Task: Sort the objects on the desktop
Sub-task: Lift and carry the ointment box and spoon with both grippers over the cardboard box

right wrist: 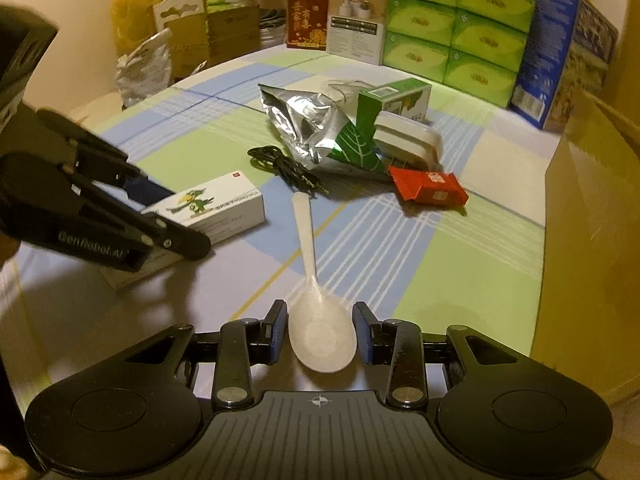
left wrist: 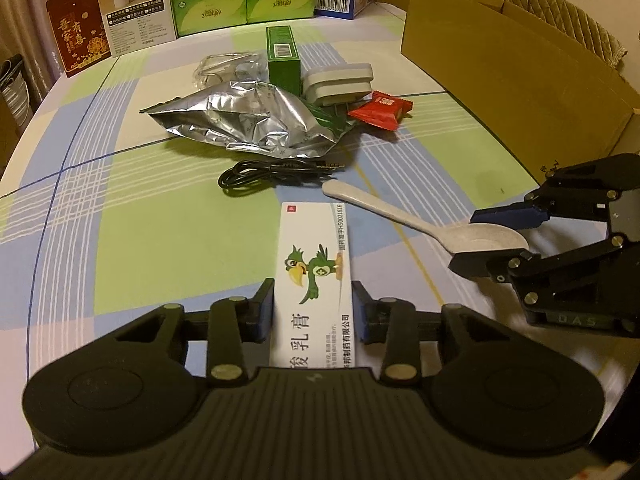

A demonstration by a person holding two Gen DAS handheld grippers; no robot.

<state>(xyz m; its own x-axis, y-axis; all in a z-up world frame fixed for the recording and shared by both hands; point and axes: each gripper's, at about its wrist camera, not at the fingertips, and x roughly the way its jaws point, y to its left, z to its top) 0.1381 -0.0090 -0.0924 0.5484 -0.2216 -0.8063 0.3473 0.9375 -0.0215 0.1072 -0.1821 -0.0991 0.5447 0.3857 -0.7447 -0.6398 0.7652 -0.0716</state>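
While both claws sit low over the checked worktop (left wrist: 120, 200), each brackets its own object, which suggests two pickups being prepared at once. The left claw (left wrist: 313, 308) straddles the white ointment box (left wrist: 314, 264), its blue pads just beside the long sides; whether they actually press the cardboard I cannot tell, though the fit looks snug. The box lies lengthwise along the fingers, so a squeeze across its narrow width should hold it firmly. The right claw (right wrist: 321, 332) is spread around the bowl of the white spoon (right wrist: 320, 328), with a small gap on either side, so nothing is pinched yet; the handle points away toward the black audio cable (right wrist: 288, 166).

The left wrist view shows the cardboard carton (left wrist: 500, 80) along the right edge as a long open wall, probably the destination. The right wrist view reveals the green leaf print on the foil bag (right wrist: 316, 128), the white adapter (right wrist: 408, 136) leaning on the green box (right wrist: 392, 100), and the red snack packet (right wrist: 428, 188) lying apart from the pile, besides clutter beyond the worktop's far edge.
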